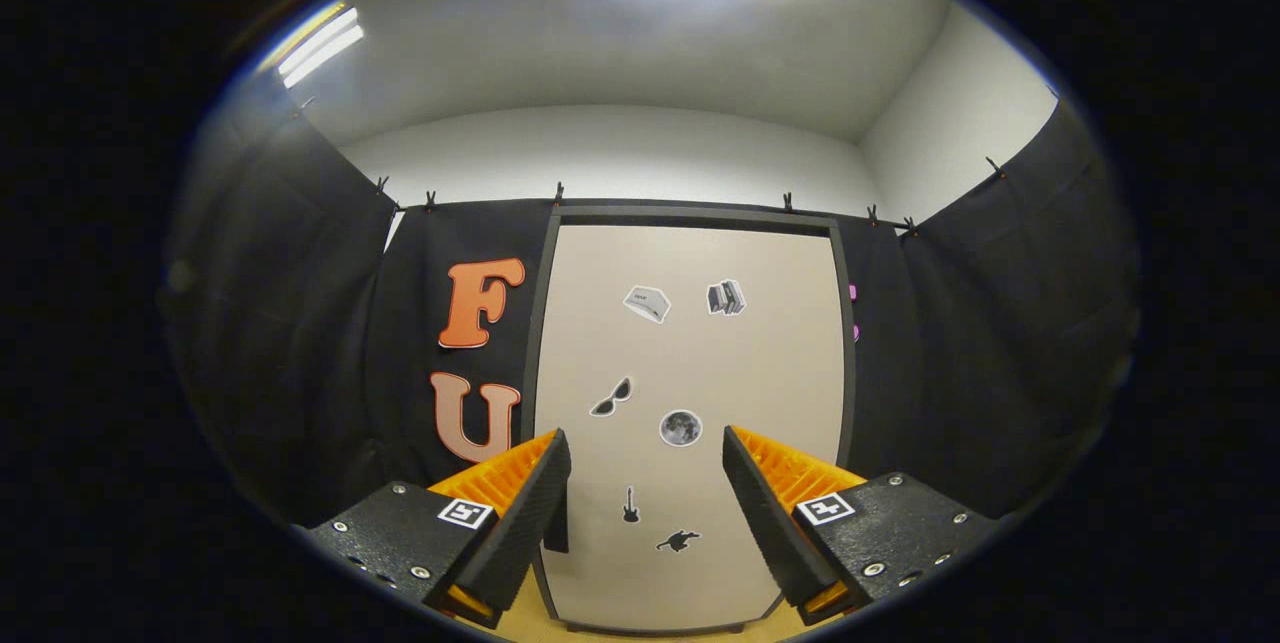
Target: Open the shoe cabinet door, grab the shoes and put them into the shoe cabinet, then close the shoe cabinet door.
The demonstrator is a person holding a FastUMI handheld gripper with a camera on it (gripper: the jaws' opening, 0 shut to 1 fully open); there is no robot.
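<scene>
Two fingers (560, 483) apart | gripper (645, 483) facing cabinet door (690, 363), closed

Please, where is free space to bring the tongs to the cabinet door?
The tongs are open and hold nothing. The cabinet door beyond them is shut. Its right half is bare; stickers crowd its middle and top.

Shoe cabinet door (690, 373) stands shut straight ahead, w/ booth cloth (300, 343) hung to its left & right. Stickers (680, 428) sit on the door face. Gripper (645, 483) is in front of the door – fingers spread apart, nothing btwn them.
</scene>
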